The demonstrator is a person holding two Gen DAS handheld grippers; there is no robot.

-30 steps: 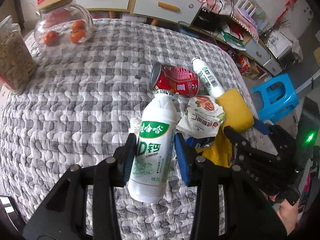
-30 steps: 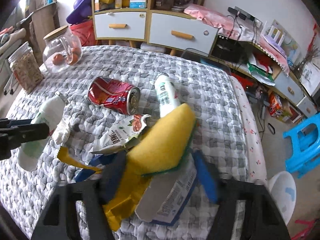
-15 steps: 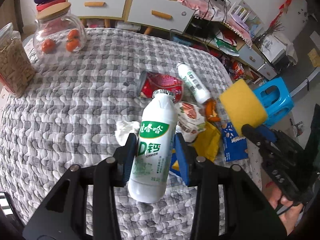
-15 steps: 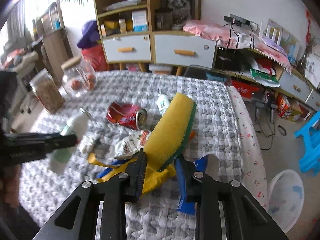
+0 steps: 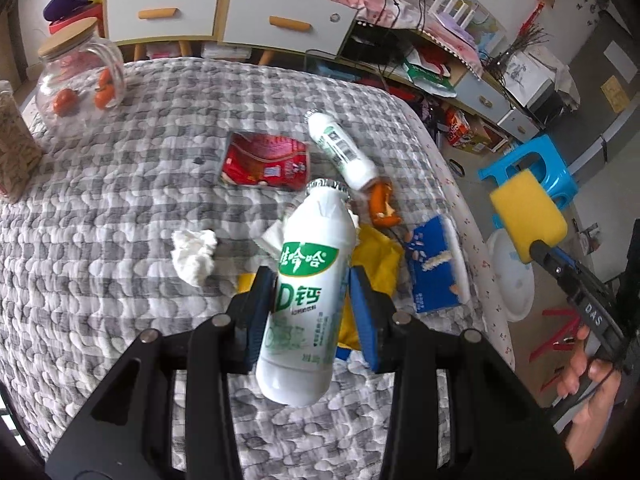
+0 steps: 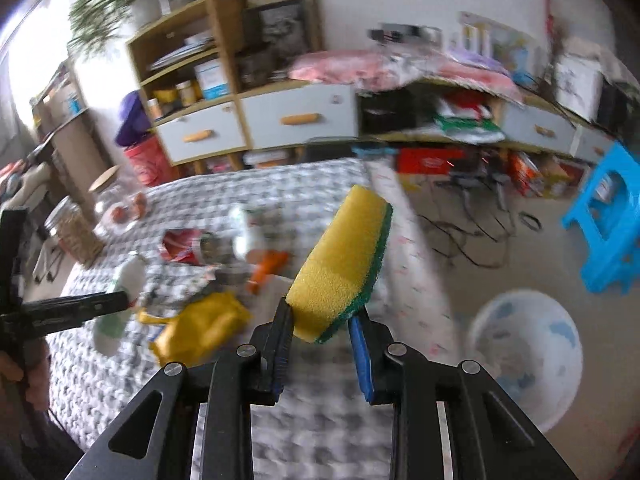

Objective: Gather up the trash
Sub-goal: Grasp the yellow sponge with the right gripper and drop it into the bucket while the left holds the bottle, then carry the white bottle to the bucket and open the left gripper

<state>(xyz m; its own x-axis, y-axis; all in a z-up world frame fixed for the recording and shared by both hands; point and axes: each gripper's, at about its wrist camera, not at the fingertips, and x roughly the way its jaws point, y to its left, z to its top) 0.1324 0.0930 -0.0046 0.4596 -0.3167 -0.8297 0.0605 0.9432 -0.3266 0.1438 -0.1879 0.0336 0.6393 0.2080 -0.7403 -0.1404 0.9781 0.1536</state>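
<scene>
My left gripper [image 5: 312,292] is shut on a white drink bottle [image 5: 308,280] with a green label, held above the quilted table [image 5: 120,208]. My right gripper [image 6: 320,332] is shut on a yellow and green sponge [image 6: 340,272], out past the table's right edge. Below it on the floor stands a white basin [image 6: 528,356]. On the table lie a crushed red can [image 5: 264,158], a second white bottle [image 5: 340,148], a crumpled tissue [image 5: 194,254], orange peel [image 5: 382,208], a yellow wrapper [image 5: 376,256] and a blue packet [image 5: 434,268].
A glass jar of round orange-red fruit [image 5: 78,80] and a cereal jar [image 5: 14,148] stand at the table's far left. A blue stool [image 5: 532,168] is on the floor to the right. A cabinet with white drawers [image 5: 224,20] runs along the back wall.
My right gripper closed on the sponge, lifted it off the trash pile and carried it right, beyond the table edge. My left gripper, still holding the bottle, rose a little.
</scene>
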